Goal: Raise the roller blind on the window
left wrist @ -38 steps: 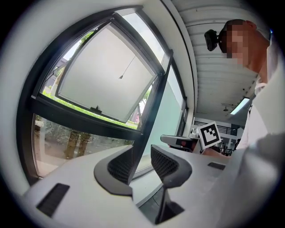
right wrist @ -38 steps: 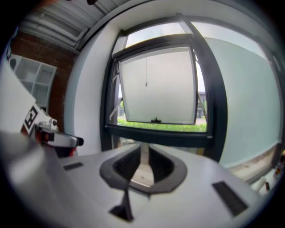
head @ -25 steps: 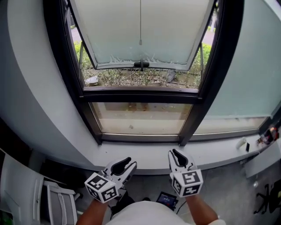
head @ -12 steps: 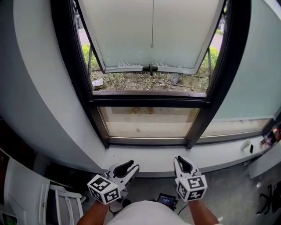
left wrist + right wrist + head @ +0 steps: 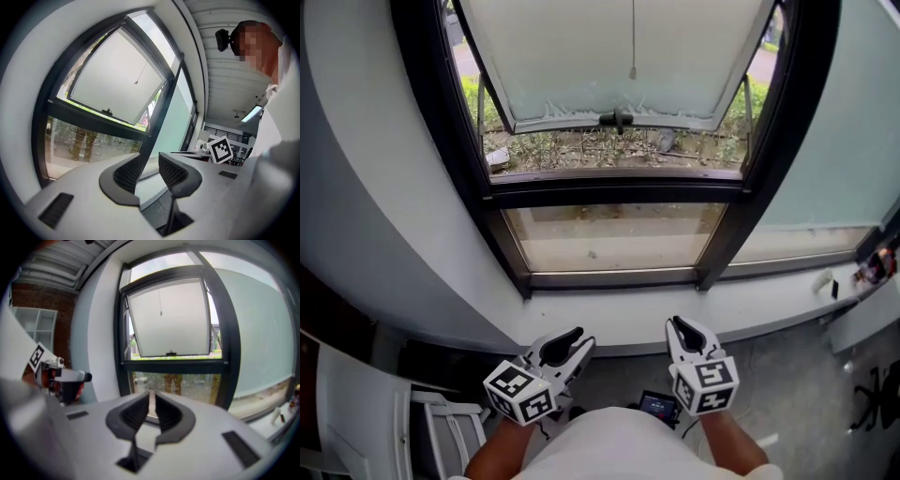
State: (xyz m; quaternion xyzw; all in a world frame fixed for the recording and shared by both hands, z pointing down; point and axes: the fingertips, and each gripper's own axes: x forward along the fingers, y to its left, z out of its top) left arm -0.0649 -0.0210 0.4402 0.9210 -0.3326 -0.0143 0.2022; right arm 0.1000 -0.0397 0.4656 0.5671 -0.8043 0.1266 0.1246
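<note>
At the far left stands a white chair (image 5: 356, 412), low beside the grey wall. The left gripper (image 5: 581, 337) is held below the white window sill (image 5: 619, 323), well short of the glass; its jaws stand moderately apart and the gap between them is bare (image 5: 149, 159). Above it rises the dark-framed window (image 5: 609, 190), whose upper sash (image 5: 609, 120) is tilted outward. The roller blind's pull cord (image 5: 632, 37) hangs down the middle in front of that sash's pale panel, ending in a small weight, far from both grippers; whether the pale sheet is the blind itself or frosted glass cannot be told. The right gripper (image 5: 675, 322) is also under the sill, its jaws narrowed to a slit after just closing further, with nothing in the slit (image 5: 151, 395). Small objects (image 5: 822, 281) lie on the sill at the far right
</note>
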